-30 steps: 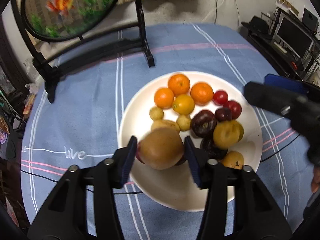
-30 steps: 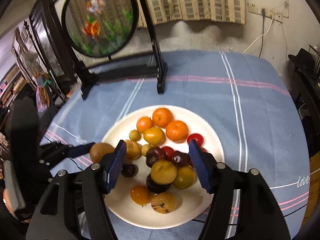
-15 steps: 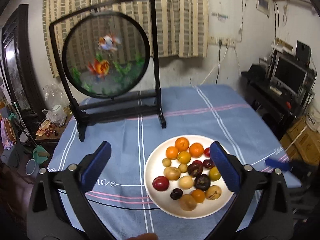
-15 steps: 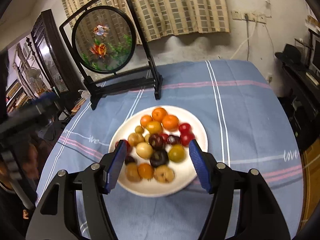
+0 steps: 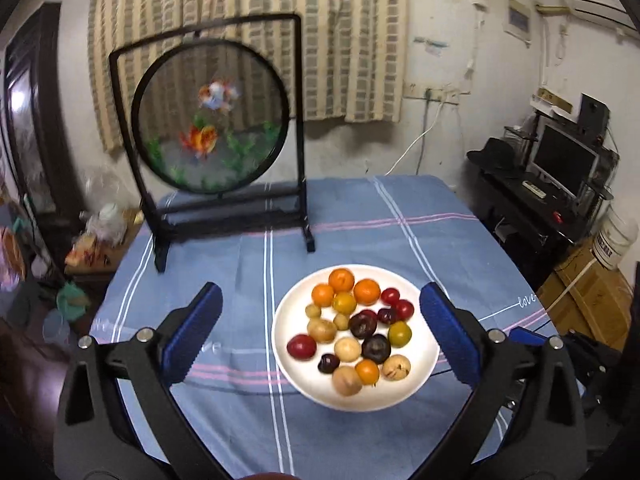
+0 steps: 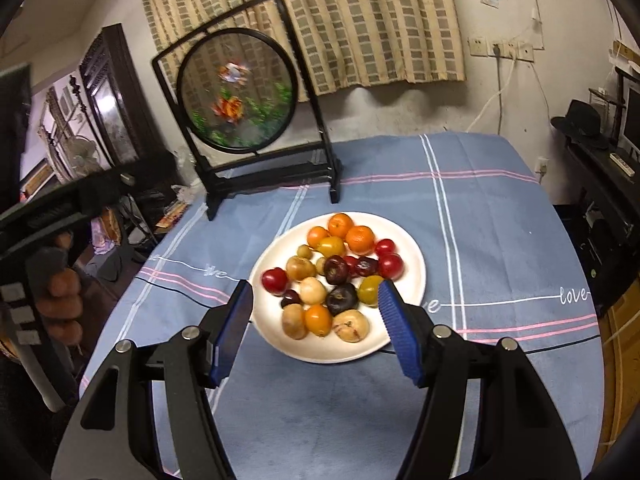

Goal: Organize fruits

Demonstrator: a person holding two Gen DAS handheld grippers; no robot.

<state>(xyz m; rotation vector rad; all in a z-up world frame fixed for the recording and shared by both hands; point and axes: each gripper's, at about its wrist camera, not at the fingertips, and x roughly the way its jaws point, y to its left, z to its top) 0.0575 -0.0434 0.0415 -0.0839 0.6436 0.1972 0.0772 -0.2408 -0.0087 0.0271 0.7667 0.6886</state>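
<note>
Reading "love" stitched in white on the blue striped tablecloth (image 6: 500,216). Table sits in a cluttered room: goldfish screen (image 5: 210,120) behind, striped curtain (image 6: 320,20) on the wall. Fruits fill the plate (image 5: 416,284), beyond both grippers. Left gripper (image 5: 320,332) wide open, empty; right gripper (image 6: 316,334) part-open, empty.

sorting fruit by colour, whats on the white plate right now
On the white plate: oranges at the far side, red fruits, dark plums and tan fruits. Anything under the pile is hidden.
</note>
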